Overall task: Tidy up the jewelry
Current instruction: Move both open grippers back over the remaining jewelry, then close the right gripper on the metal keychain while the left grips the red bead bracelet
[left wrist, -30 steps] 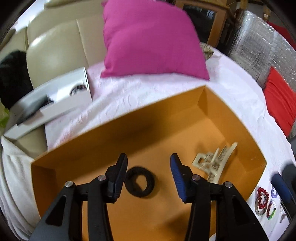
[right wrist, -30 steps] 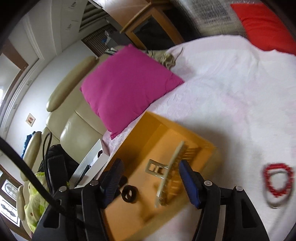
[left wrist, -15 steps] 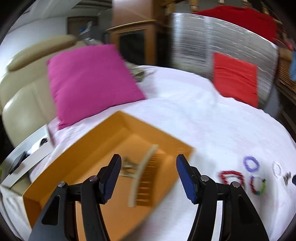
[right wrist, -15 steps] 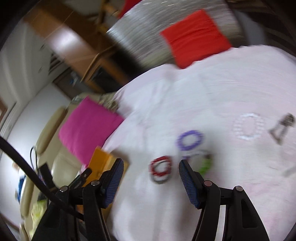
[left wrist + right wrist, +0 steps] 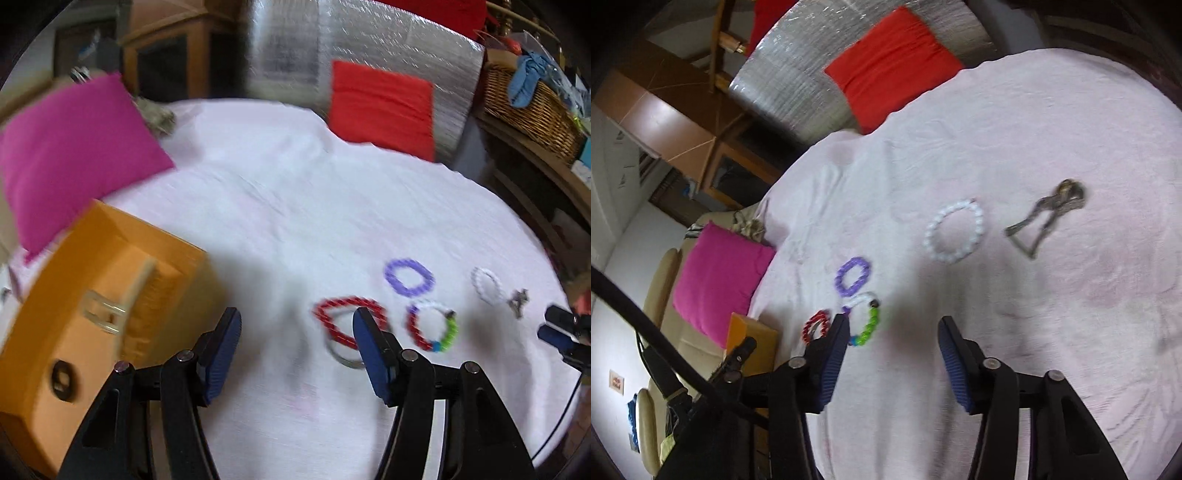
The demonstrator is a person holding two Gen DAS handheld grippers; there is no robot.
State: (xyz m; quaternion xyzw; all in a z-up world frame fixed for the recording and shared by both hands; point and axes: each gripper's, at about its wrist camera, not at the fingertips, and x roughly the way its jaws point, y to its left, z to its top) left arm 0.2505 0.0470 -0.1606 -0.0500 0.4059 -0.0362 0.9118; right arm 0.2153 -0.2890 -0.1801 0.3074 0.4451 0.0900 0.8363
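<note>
Behind left tool [image 5: 295, 350]: red bracelet [image 5: 347, 325], untouched | both tools agape, empty; right [image 5: 890, 354] narrowing

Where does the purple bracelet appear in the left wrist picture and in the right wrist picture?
Left wrist view: the purple bracelet lies right of centre on the white cloth, above the multicoloured bracelet.
Right wrist view: it lies left of centre, again just above the multicoloured bracelet.
Shared landmark: the red cushion at the far edge of the cloth.
</note>
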